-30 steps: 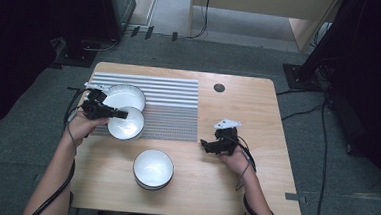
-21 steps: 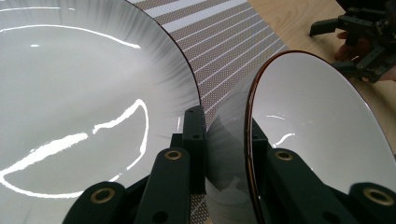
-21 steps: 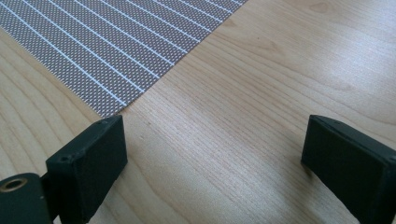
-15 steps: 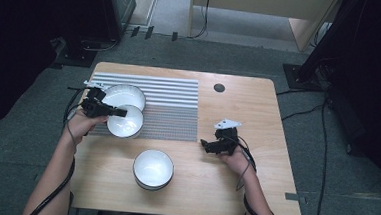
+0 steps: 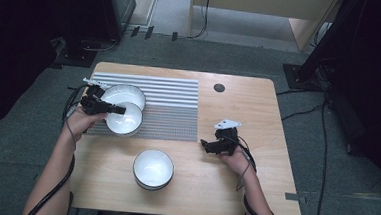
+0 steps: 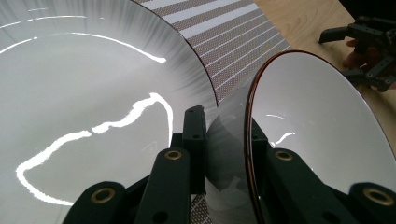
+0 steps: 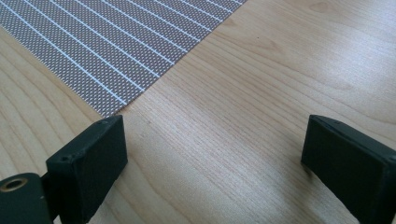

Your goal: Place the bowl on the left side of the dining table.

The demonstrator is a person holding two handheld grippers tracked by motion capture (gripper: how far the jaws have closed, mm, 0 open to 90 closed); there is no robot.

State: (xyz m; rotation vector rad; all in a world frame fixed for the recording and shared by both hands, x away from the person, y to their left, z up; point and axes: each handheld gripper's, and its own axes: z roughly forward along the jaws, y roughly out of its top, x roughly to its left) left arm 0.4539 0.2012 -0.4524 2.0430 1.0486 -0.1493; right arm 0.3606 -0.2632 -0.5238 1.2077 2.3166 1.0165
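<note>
A white bowl with a dark rim (image 5: 125, 120) hangs tilted at the left edge of the striped mat (image 5: 170, 111). My left gripper (image 5: 118, 110) is shut on its rim, one jaw inside and one outside, as the left gripper view shows at the bowl (image 6: 317, 140) and gripper (image 6: 224, 128). Behind it a larger white bowl (image 5: 125, 93) rests on the mat, seen close as the larger bowl (image 6: 88, 93). A third white bowl (image 5: 153, 168) stands on the bare wood near the front. My right gripper (image 5: 204, 146) hovers open right of the mat, jaws wide over the wood (image 7: 215, 140).
The wooden table (image 5: 253, 191) has a round cable hole (image 5: 219, 87) at the back. The mat's near corner (image 7: 93, 51) lies just left of my right gripper. Cables and dark furniture stand on the floor around the table.
</note>
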